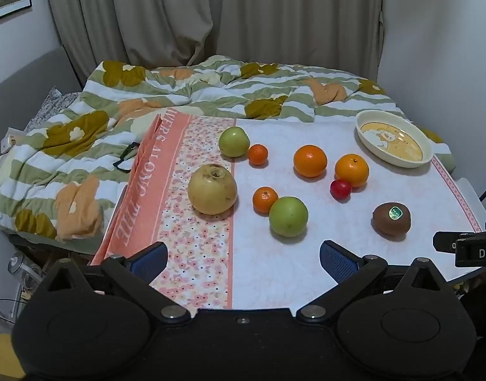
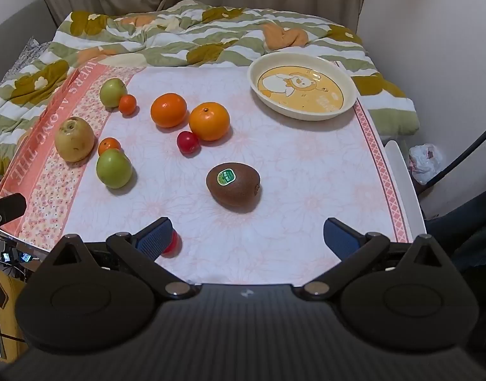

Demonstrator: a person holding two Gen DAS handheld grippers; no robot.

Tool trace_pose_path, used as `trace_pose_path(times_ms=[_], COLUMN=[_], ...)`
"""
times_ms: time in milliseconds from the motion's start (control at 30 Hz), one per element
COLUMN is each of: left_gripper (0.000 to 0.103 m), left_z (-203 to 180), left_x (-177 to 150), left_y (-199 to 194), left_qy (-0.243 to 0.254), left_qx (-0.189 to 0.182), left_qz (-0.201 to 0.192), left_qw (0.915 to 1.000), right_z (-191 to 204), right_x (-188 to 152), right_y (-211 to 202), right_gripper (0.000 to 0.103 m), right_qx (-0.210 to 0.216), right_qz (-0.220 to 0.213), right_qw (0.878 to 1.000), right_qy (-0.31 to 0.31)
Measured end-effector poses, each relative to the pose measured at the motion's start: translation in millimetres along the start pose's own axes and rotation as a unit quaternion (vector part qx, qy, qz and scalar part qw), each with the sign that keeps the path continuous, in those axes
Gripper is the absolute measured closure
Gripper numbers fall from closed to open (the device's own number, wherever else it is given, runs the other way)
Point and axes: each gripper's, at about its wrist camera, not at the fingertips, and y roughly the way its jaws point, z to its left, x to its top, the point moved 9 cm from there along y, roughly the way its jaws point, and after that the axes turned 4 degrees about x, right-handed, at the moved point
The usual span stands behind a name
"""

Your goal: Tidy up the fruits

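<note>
Fruits lie loose on the pale floral tablecloth (image 2: 274,190): a brown oval kiwi with a green sticker (image 2: 232,186) sits just ahead of the right gripper (image 2: 247,238), between its spread, empty fingers. A small red fruit (image 2: 173,244) shows just behind its left finger. The left gripper (image 1: 243,258) is likewise released; a round green apple (image 1: 288,216) lies ahead between its fingers. The cream oval dish (image 2: 301,87) stands far ahead, to the right.
</note>
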Motion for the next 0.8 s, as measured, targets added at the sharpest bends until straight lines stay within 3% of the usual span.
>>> trace_pose_path(times_ms=[800], left_gripper=[0.0], left_z=[-0.8], left_x=[-3.4], left_y=[5.6], left_qy=[0.0], left_qx=[-0.002], left_qz=[0.016], left_qw=[0.9999], right_z=[0.3], right_x=[-0.4], right_y=[0.0], right_gripper=[0.0], right_qx=[0.004], right_qz=[0.001], right_qw=[1.0], right_qy=[0.003])
